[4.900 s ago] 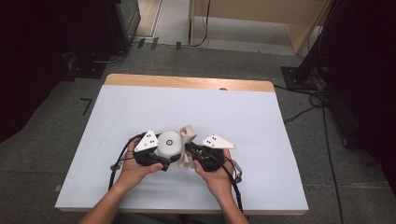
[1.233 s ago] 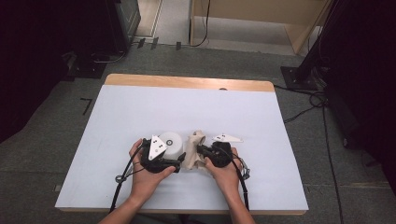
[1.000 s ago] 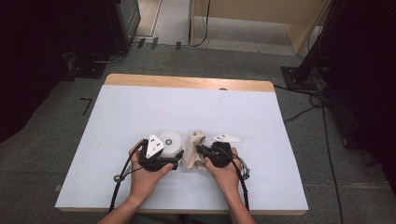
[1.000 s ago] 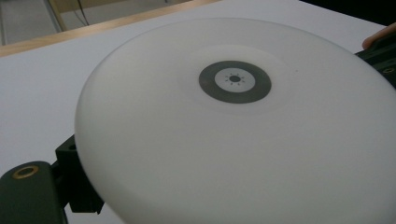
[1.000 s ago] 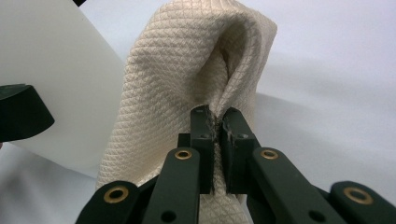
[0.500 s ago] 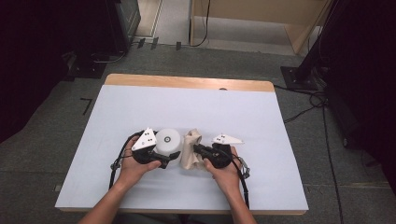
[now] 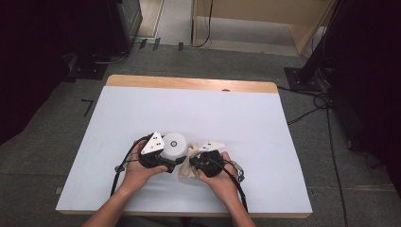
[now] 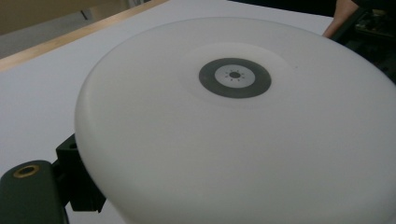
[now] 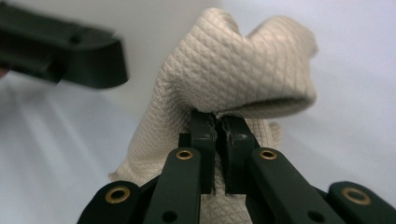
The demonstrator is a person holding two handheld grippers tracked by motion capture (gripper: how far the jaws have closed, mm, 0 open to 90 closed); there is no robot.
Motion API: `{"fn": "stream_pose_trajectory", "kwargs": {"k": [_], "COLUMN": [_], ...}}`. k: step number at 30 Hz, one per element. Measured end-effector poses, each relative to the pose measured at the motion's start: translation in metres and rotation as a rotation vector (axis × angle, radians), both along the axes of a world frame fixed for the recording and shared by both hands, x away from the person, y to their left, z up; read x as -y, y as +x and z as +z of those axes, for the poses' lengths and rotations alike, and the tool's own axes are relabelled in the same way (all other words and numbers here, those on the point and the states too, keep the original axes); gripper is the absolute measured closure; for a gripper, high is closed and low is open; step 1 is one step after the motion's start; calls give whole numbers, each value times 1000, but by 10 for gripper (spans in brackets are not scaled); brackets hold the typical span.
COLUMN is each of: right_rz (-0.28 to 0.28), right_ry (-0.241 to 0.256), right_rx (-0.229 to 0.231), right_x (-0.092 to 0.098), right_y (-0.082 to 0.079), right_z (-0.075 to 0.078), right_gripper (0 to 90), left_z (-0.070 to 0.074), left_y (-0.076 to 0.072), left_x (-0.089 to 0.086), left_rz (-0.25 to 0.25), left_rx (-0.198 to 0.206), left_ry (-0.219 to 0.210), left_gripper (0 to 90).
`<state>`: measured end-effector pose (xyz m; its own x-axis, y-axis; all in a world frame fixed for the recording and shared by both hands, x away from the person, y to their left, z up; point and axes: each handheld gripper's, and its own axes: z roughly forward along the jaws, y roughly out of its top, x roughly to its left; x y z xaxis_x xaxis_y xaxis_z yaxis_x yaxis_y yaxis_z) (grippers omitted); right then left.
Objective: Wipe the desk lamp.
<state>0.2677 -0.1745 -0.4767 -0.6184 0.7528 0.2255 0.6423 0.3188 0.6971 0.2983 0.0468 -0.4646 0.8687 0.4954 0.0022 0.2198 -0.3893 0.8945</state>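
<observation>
The right gripper (image 9: 217,123) is clamped on a beige quilted cloth (image 9: 233,70). The left gripper (image 7: 163,161) holds a white disc (image 8: 233,126), just beside the cloth on the table (image 7: 189,109).

Even overhead light keeps the white table (image 7: 142,118) bright in the high view, while the floor around it falls dark at left and right. Shadows are soft. In the right gripper view the beige cloth (image 9: 233,70) is sharp; the far black part at upper left is blurred.

right tongs (image 9: 217,123) | pinching beige quilted cloth (image 9: 233,70) | white table (image 9: 355,60)
</observation>
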Motion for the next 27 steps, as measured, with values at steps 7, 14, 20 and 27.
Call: {"fn": "stream_pose_trajectory", "kwargs": {"k": [7, 14, 20, 27], "right_rz": [-1, -47, -64, -61], "right_ry": [55, 158, 208, 167], "right_rx": [-10, 120, 257, 200], "right_x": [0, 4, 6, 3], "right_y": [-2, -9, -18, -13], "right_z": [9, 32, 47, 34], "right_gripper": [856, 855, 854, 855], "left_z": [1, 2, 1, 0], "left_y": [-1, -4, -3, -2], "left_x": [-1, 1, 1, 1], "left_rz": [5, 25, 30, 30], "left_rx": [-5, -10, -30, -53], "left_ry": [6, 17, 19, 16], "left_gripper": [83, 83, 79, 71]}}
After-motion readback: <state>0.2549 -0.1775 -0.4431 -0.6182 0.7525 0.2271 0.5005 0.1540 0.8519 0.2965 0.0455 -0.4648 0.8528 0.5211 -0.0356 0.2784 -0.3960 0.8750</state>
